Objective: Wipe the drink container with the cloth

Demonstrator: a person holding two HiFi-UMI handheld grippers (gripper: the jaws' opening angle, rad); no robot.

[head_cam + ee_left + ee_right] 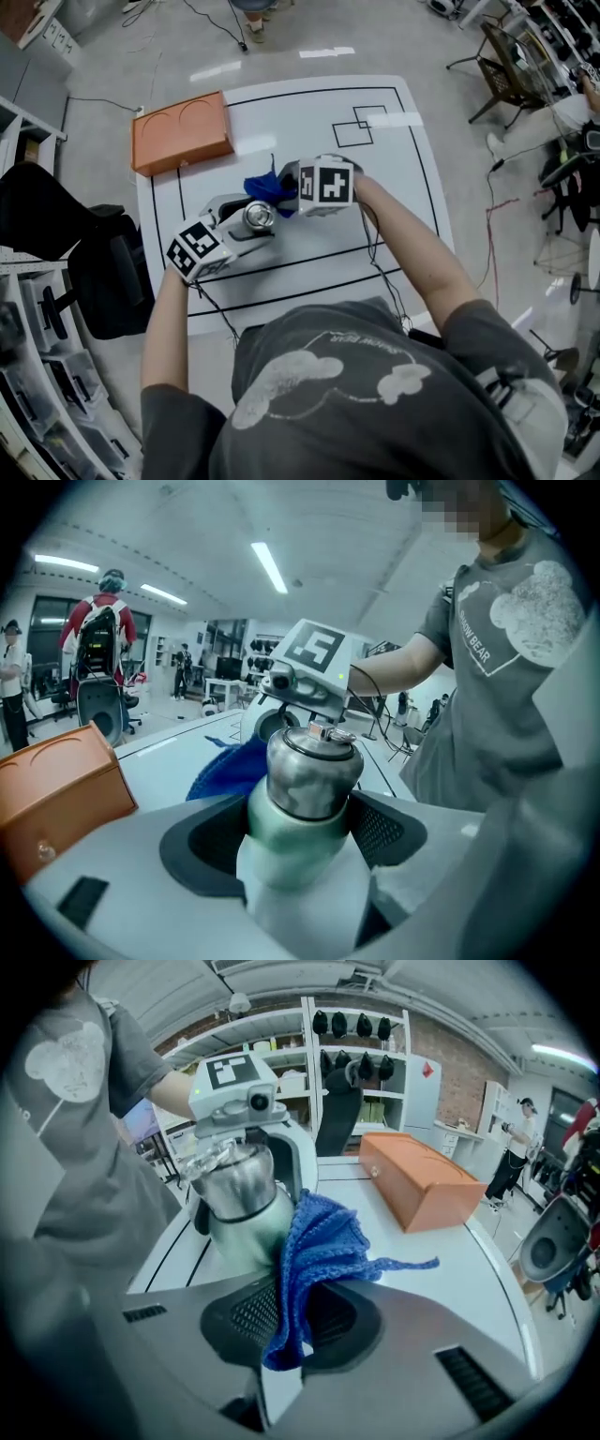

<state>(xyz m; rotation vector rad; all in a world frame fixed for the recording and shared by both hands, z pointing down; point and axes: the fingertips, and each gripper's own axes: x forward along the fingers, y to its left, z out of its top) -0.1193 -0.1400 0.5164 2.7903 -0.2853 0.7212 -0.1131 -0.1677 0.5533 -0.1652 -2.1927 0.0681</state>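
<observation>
The left tongs [298,841] are clamped around the pale green body of the drink container [305,780], which is upright with its silver cap on top; whether its base touches the white tabletop [398,187] cannot be told. The right tongs [292,1321] are pinched shut on a blue knitted cloth [319,1255], its folds pressed against the container's side, on the face turned away from the person. An orange box [181,131] lies well apart from the container, beyond it and toward the person's left
</observation>
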